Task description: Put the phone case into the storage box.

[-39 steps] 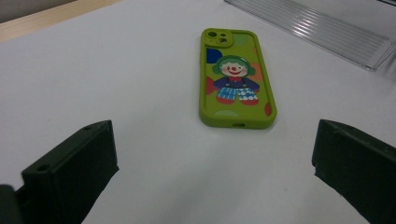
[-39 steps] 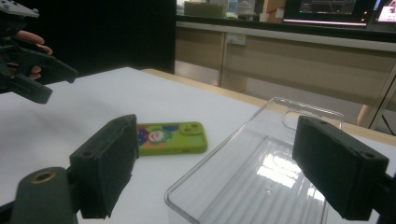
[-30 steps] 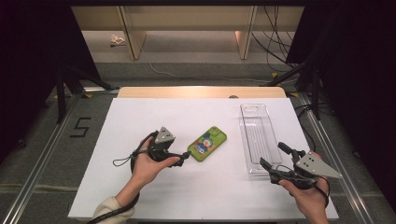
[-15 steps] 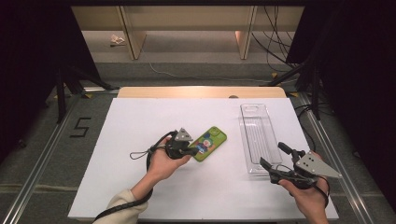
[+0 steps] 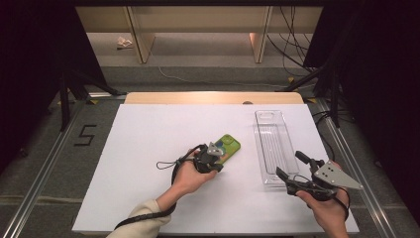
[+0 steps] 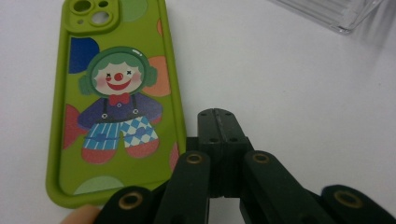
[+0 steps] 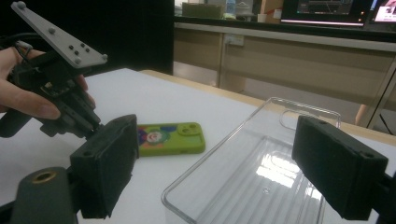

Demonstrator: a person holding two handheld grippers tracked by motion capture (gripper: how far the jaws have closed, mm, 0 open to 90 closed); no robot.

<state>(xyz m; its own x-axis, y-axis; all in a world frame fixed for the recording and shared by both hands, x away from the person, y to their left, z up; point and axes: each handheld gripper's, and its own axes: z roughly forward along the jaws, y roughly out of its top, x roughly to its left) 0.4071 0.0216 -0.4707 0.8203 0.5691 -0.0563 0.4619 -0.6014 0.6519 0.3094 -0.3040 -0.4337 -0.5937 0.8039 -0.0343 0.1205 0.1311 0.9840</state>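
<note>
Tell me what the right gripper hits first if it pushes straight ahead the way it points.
Most likely the clear plastic tray: the right gripper has its jaws open, with the tray's near end right ahead between them. The green phone case lies off to the side.

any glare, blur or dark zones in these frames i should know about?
High view: table evenly lit, surroundings nearly black, clear tray faint against the white. Left gripper view: phone case sharp, the shut left gripper slightly soft. Right gripper view: bright reflection patches on the tray floor, the open right gripper blurred close up, background dim.
</note>
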